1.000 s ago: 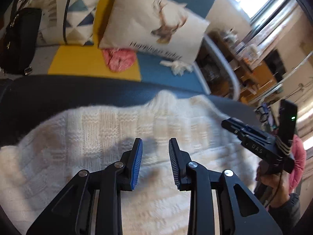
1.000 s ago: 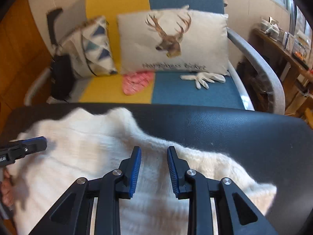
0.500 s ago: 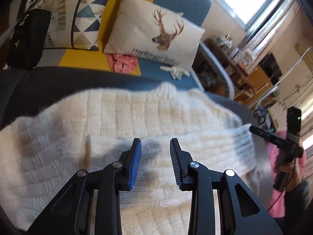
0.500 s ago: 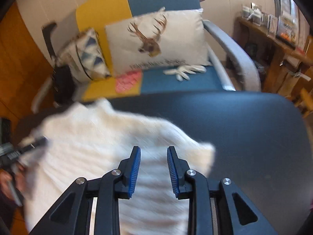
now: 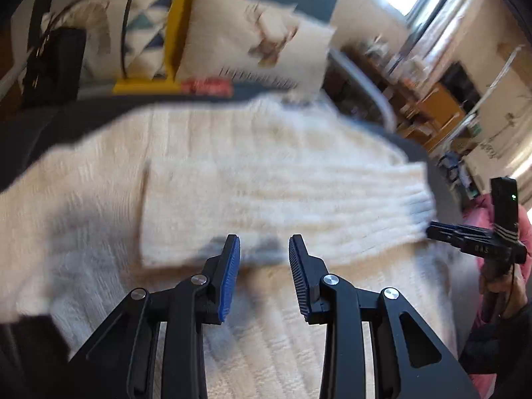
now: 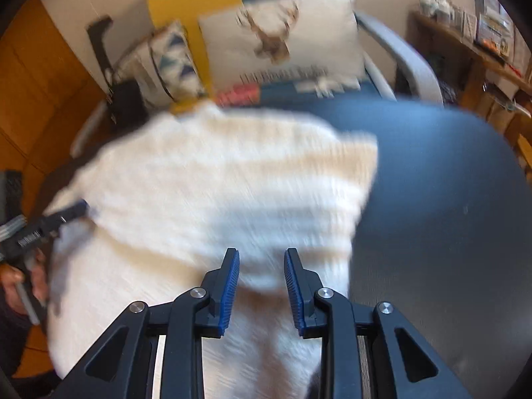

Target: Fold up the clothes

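Dark, leather-look rounded counter w/ a cream-white chunky knit sweater spread flat on it, one sleeve folded across the body; right side bare.

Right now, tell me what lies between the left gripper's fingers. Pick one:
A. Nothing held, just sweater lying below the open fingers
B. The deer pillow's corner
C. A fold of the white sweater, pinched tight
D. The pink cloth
A: the left gripper has a clear gap between its blue pads, with the white sweater lying flat on the table beneath, not pinched.
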Motion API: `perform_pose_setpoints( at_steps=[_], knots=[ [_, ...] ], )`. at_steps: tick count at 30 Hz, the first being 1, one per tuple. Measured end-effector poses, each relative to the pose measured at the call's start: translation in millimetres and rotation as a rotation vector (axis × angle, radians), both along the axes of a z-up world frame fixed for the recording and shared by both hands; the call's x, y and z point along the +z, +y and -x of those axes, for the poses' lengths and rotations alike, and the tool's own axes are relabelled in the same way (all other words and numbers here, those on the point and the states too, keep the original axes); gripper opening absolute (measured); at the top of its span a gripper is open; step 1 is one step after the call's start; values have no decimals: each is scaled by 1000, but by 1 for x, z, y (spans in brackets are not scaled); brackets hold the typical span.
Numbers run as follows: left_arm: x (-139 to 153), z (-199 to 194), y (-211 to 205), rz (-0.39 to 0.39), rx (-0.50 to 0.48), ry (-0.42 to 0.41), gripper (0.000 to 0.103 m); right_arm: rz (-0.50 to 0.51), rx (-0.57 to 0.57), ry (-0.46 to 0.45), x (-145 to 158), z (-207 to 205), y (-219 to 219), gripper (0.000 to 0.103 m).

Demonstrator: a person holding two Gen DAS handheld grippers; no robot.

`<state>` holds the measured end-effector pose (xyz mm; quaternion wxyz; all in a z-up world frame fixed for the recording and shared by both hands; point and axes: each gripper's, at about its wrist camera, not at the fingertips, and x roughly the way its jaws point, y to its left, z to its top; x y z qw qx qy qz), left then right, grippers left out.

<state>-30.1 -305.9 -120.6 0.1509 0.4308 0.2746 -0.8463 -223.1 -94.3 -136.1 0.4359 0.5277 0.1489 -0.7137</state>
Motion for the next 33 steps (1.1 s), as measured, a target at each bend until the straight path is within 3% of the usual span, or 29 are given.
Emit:
perform_pose_setpoints(
  at_steps=[1,3,6,11,15,17,23,25,28,30,33],
  knots=[
    [-7,1,-2,-16,13,-30,33,-43,-9,-12,-12,0,2,23],
    [0,-4,-5,-42,32,-8,33,-45,-19,-1,-11,3,12,20],
    [15,-1,2,-61,19,51,33,-24,-64,10,8,5,27,22],
    [31,38,47,-51,-129,93,33,73,-1,-23,27,-29,49,22],
    [32,91,101,-48,-255,88,33,65,24,-44,5,-56,55,22],
    [33,118,127,-35,-316,77,33,33,4,-44,-11,-63,57,22],
    [19,183,189,-10,-460,4,33,161,-72,-121,-27,-56,87,23],
    [4,201,202,0,-494,-60,33,184,-81,-127,-27,-57,90,23],
    [-15,217,202,22,-472,-102,33,183,-77,-111,-28,-65,93,23],
    [-17,220,192,-36,-437,-87,33,149,-35,-59,-25,-79,98,22],
    [-13,219,180,-114,-391,-69,33,130,-23,-55,-18,-85,102,22]
  ],
)
